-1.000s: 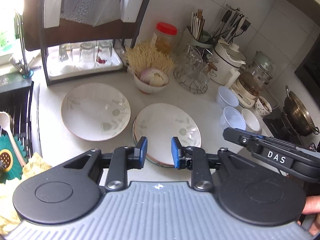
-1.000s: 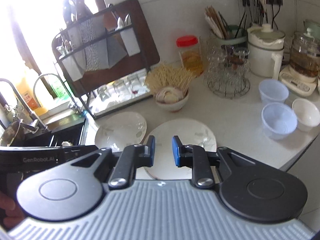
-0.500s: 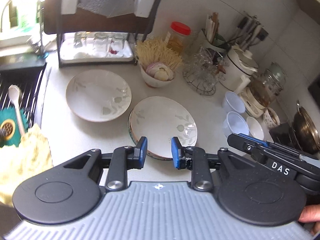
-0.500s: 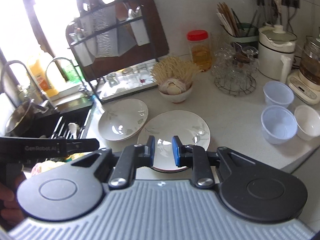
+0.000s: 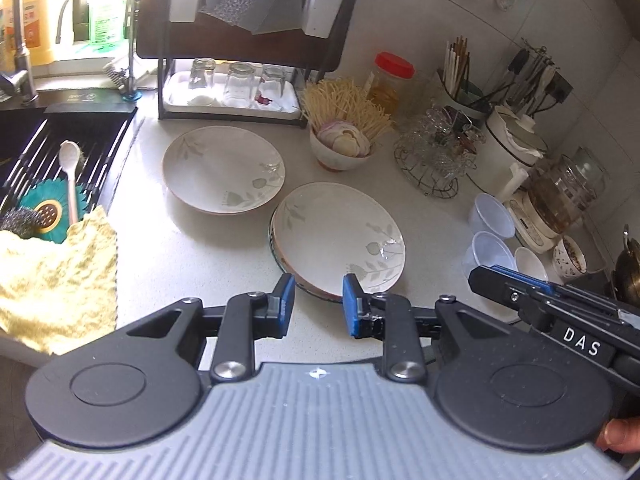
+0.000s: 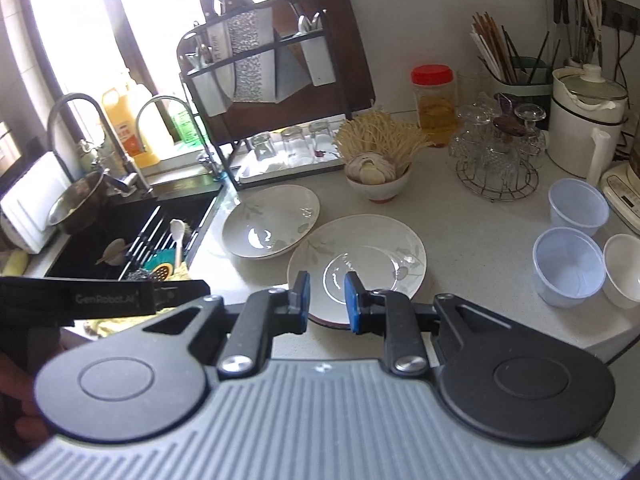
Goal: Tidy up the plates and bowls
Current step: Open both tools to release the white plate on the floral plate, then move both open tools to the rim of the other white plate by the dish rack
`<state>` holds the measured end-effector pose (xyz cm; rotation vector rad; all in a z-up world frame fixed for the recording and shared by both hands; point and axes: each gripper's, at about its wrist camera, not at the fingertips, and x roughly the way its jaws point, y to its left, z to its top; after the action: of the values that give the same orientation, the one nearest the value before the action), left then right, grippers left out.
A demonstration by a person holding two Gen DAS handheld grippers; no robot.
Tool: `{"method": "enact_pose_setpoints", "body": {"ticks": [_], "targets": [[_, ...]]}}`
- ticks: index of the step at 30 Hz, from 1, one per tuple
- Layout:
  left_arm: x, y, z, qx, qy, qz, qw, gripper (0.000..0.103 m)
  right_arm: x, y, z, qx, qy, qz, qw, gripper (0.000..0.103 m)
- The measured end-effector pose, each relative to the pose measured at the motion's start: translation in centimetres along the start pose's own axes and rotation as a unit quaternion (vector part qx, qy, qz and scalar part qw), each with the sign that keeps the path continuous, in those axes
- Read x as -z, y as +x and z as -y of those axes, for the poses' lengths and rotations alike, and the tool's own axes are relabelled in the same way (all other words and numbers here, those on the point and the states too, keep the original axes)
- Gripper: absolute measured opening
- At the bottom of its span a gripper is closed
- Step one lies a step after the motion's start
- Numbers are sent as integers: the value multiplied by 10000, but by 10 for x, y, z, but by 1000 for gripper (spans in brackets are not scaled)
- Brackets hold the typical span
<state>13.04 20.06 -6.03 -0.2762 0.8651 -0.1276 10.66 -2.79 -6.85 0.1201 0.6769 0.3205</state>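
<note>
A stack of white leaf-patterned plates (image 5: 340, 240) sits near the counter's front edge; it also shows in the right wrist view (image 6: 360, 264). A single matching plate (image 5: 222, 174) lies to its left, toward the sink, also in the right wrist view (image 6: 272, 220). Two clear plastic bowls (image 6: 568, 264) and a small white bowl (image 6: 624, 268) stand at the right. My left gripper (image 5: 318, 304) is open and empty, held above the stack's near rim. My right gripper (image 6: 326, 298) is open and empty, above the same stack.
A bowl of garlic (image 5: 344, 148) with noodles stands behind the plates. A black rack with upturned glasses (image 5: 236, 84) is at the back. The sink (image 5: 52, 160) with a spoon and yellow cloth (image 5: 56, 276) is left. A wire stand of glasses (image 6: 496, 156) and appliances crowd the right.
Both grippers have pulled back and up from the counter, so more of the sink and the plates shows. Jaws stay open. The plates have not moved.
</note>
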Motion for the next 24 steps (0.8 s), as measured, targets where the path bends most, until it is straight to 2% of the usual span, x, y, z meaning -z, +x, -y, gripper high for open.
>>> {"method": "enact_pose_setpoints", "body": {"ticks": [10, 17, 18, 19, 21, 23, 24], "targets": [[2, 2, -5, -152, -292, -77, 9994, 30, 2, 12, 7, -217, 168, -178, 9995, 23], [-14, 26, -16, -100, -234, -241, 9994, 32, -3, 25, 17, -54, 331, -266, 9991, 23], [-16, 29, -17, -120, -189, -254, 9994, 32, -3, 27, 19, -20, 400, -287, 9988, 36], [-18, 31, -19, -168, -186, -248, 9994, 32, -3, 29, 22, -17, 477, -295, 9984, 55], [-25, 38, -24, -188, -225, -282, 9992, 32, -5, 33, 26, -71, 564, -274, 9980, 62], [-32, 43, -30, -239, -281, -279, 9989, 34, -9, 41, 29, -30, 546, -297, 9981, 61], [-36, 45, -33, -267, -304, -260, 9988, 38, -12, 45, 30, -16, 560, -295, 9980, 61]]}}
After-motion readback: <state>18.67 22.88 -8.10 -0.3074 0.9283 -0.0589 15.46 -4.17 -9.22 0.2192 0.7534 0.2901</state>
